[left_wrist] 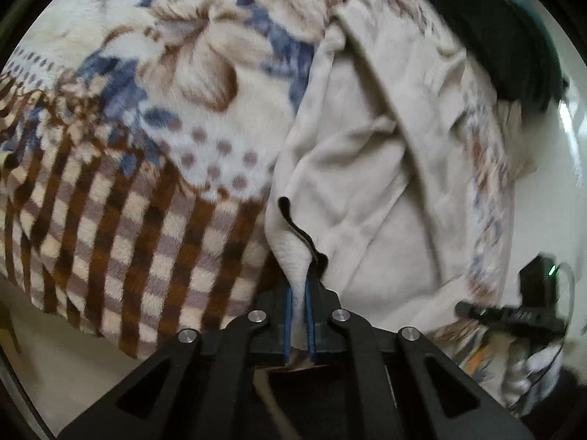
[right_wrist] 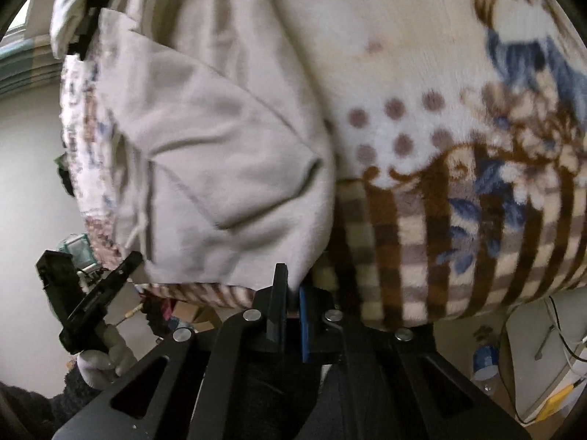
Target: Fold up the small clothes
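A pale beige garment (left_wrist: 370,168) lies crumpled on a patterned fleece blanket (left_wrist: 154,117). My left gripper (left_wrist: 299,293) is shut on a corner of the garment that has a black trim. In the right wrist view the same garment (right_wrist: 220,168) hangs over the blanket (right_wrist: 458,168). My right gripper (right_wrist: 291,293) is shut on the garment's lower edge. Each gripper shows in the other's view, the right one at the right edge (left_wrist: 513,311) and the left one at lower left (right_wrist: 91,304).
The blanket with brown checks and blue flowers covers the work surface. A dark cloth (left_wrist: 506,47) lies at the far right. A white floor (right_wrist: 29,220), a plastic bottle (right_wrist: 484,363) and cluttered boxes (right_wrist: 183,315) sit below the blanket's edge.
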Tool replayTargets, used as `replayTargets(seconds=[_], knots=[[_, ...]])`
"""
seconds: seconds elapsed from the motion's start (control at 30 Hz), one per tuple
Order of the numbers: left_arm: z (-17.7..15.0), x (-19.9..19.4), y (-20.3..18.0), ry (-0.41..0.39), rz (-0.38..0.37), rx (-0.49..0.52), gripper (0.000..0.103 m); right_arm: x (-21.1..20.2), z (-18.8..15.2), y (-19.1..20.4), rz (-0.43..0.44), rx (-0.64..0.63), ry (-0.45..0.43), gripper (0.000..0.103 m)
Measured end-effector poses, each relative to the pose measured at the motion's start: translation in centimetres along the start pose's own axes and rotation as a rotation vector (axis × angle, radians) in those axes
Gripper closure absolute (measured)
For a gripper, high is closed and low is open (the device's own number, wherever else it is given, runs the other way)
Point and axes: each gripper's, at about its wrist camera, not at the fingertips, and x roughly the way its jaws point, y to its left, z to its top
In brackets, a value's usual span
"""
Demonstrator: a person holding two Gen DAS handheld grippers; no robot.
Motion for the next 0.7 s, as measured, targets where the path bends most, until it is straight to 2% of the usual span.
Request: replayTargets(seconds=[0.13,0.2,0.3,0.4,0.53,0.63,0.7], knots=[[3.9,-4.1,0.1,-0.093,-0.095,-0.083,0.099,-3.3,0.8,1.6,0.073,-0.002,-0.043,0.097],[6.5,-4.8,-0.7,-0.136,-0.139,-0.104,0.099,-5.6,1.8,2.5,0.111,-0.014,-0.083,0.098],[11.5,-4.7,-2.3,-0.206,-0.182,-0.11,0.099,-8.4,5.1,4.6,0.156,-0.039,-0.166,0.098],[16.1,-2.5,-4.2,-0.241,-0.178,-0.101,0.099,-10.0,9.3,6.4,0.147,-0.073,-0.247,0.098],[21.3,1.7,-5.1,-0.233,-0.111,-0.08,0.099,-10.8,15.5,7.6,0.092,-0.104,-0.329,0.098],[23.5,4.5,-5.5,-0.207,-0.071,-0.09,0.099,-10.5,20.4,7.6,0.029,-0.114,-0.367,0.098],[24.4,5.4,-5.0,-0.186,-0.05,-0.106,0.099,-9.8,22.3,7.8,0.001,-0.117,-0.376,0.098]])
